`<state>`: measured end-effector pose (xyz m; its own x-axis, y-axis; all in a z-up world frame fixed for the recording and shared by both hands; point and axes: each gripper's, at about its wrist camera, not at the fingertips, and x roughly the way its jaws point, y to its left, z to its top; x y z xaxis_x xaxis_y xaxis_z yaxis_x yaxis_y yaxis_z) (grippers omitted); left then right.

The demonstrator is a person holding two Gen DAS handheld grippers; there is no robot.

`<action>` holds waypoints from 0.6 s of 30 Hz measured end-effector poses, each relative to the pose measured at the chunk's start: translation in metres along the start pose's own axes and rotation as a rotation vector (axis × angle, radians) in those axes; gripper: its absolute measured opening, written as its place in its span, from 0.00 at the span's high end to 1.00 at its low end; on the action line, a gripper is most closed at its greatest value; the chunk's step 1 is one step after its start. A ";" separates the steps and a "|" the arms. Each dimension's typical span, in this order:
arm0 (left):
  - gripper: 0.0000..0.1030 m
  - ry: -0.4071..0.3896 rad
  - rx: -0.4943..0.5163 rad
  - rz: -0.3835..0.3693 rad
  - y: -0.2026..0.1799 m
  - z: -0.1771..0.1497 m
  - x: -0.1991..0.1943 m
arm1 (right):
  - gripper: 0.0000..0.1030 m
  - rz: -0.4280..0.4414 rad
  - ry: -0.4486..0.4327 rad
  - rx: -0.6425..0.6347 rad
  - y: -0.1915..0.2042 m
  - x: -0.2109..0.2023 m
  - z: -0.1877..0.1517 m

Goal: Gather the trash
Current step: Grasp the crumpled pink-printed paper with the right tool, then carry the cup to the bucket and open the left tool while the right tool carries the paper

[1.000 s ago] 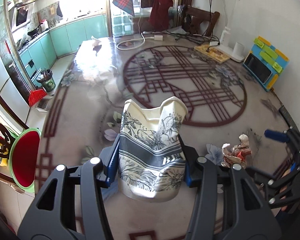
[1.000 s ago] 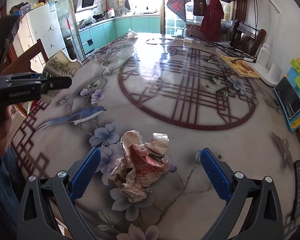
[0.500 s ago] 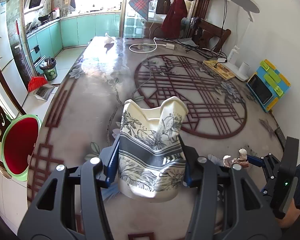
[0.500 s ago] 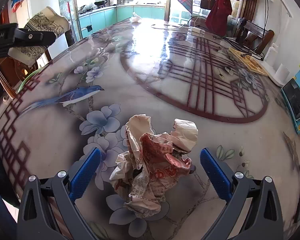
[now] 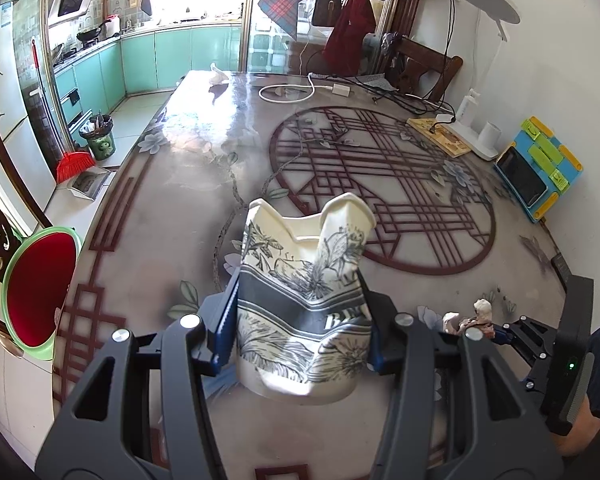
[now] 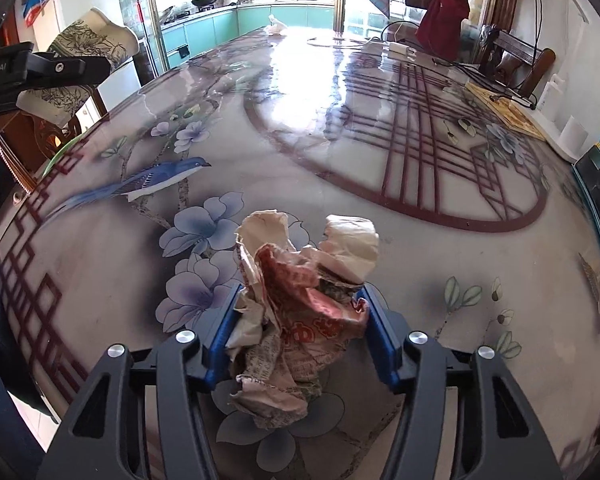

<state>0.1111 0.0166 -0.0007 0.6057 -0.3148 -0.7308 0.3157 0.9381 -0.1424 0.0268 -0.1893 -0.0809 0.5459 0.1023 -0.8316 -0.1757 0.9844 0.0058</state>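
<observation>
My left gripper (image 5: 300,328) is shut on a crushed paper cup (image 5: 304,292) with a grey flower print, held above the patterned table (image 5: 180,184). The cup and the left gripper also show at the upper left of the right wrist view (image 6: 80,64). My right gripper (image 6: 300,332) is shut on a crumpled red-and-white paper wad (image 6: 300,300) that rests on the table's flower pattern. The wad's top shows in the left wrist view (image 5: 472,318) at the lower right.
A green bin with a red liner (image 5: 36,292) stands off the table's left edge. A white tissue scrap (image 5: 218,76) lies at the far end. A cable and charger (image 5: 296,92), a book (image 5: 440,136) and a blue tablet stand (image 5: 536,168) sit along the far right.
My right gripper moved forward around the paper wad and closed on it. My left gripper kept hold of the cup and rose and turned a little.
</observation>
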 end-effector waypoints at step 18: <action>0.52 -0.131 -0.042 0.094 0.043 0.028 -0.049 | 0.52 0.087 -0.123 -0.074 0.047 -0.048 0.053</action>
<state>0.1154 0.0686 0.0472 0.7218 -0.2389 -0.6495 0.2243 0.9686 -0.1070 0.0354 -0.1404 -0.0116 0.6212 0.2076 -0.7557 -0.2841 0.9583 0.0298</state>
